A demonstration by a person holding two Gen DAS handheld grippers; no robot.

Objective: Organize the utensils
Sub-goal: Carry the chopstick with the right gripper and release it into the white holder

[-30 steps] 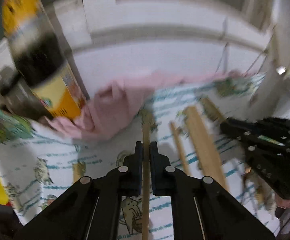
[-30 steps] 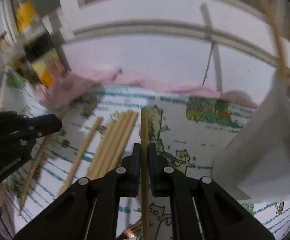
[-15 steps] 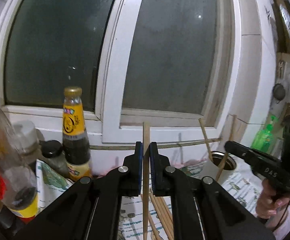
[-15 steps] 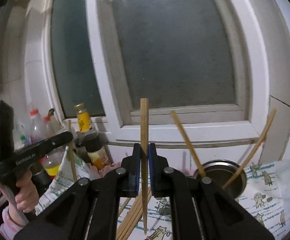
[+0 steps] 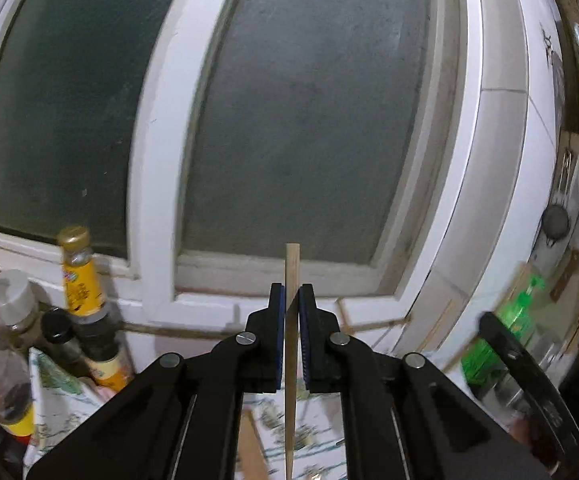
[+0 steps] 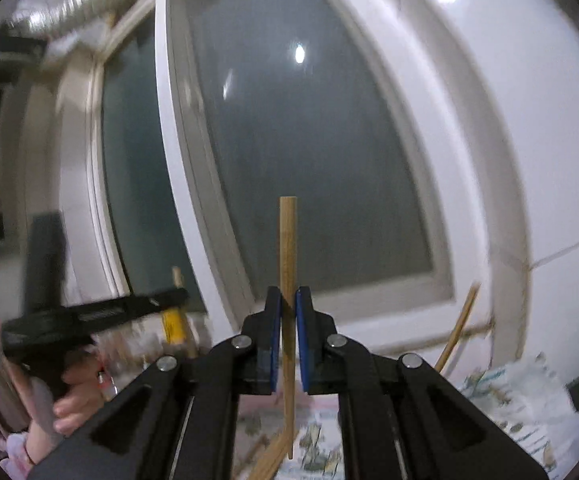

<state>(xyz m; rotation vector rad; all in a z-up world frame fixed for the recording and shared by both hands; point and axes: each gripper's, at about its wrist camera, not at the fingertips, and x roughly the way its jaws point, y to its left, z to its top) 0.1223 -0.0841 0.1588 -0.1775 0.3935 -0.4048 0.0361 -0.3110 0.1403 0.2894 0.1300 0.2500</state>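
We face the frosted window [image 5: 289, 120] now, where a second ago both cameras looked down on the patterned cloth [image 5: 317, 432] and the loose chopsticks lying on it; we have lifted both tools off the counter and tipped them up toward level. Below the sill the cloth shows only along the bottom edge, with a few chopsticks still on it [image 6: 273, 456], so we judge the sorting only partly done. To the left stand the sauce bottles, among them the yellow-labelled bottle [image 5: 79, 276], and a green bottle [image 5: 505, 336] sits blurred at the right. Our left gripper [image 5: 292, 304] is pinched tight on one chopstick [image 5: 292, 268], which stands upright between the blue pads with its blunt end above them. Our right gripper [image 6: 288, 308] is clamped the same way on a second chopstick [image 6: 288, 240], also upright, tapered end hanging below the pads. Another chopstick [image 6: 459, 324] leans at the right; its holder is not visible. With a stick raised in each tool, we expect the next step is carrying them to that holder.
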